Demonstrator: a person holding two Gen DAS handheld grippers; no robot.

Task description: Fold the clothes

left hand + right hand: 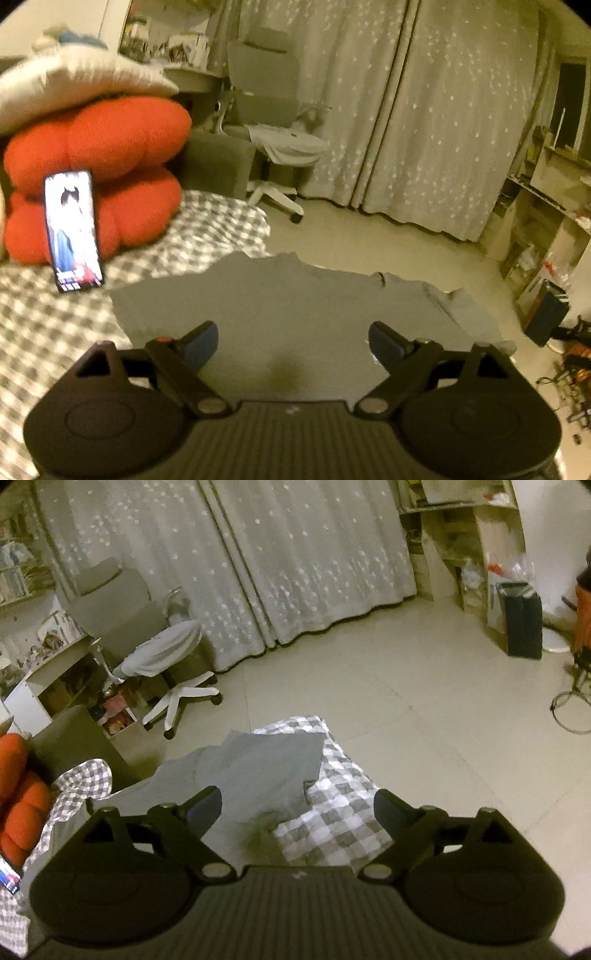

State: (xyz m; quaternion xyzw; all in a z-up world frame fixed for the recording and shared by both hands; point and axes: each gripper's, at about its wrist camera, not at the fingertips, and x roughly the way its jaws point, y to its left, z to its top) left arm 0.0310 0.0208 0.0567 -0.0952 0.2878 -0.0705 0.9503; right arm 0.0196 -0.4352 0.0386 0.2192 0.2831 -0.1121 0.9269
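Observation:
A grey garment (pixel 288 302) lies spread flat on the checked bedspread (pixel 44 332), reaching to the bed's far edge. My left gripper (pixel 291 343) hovers above its near part, jaws wide apart, nothing between them. In the right wrist view the same grey garment (pixel 258 771) shows with a sleeve or corner lying over the checked bedspread (pixel 332 812) at the bed's corner. Over that corner hangs my right gripper (pixel 297 812), open and empty, its left finger above the grey cloth and its right finger above the bedspread's edge.
Two red cushions (pixel 96 173) with a white pillow on top stand at the back left, a lit phone (pixel 72 229) leaning against them. Beyond the bed are a swivel chair (pixel 147 638), starred curtains (pixel 406 110), shelves (pixel 546 206) and a black bin (pixel 522 620) on pale floor.

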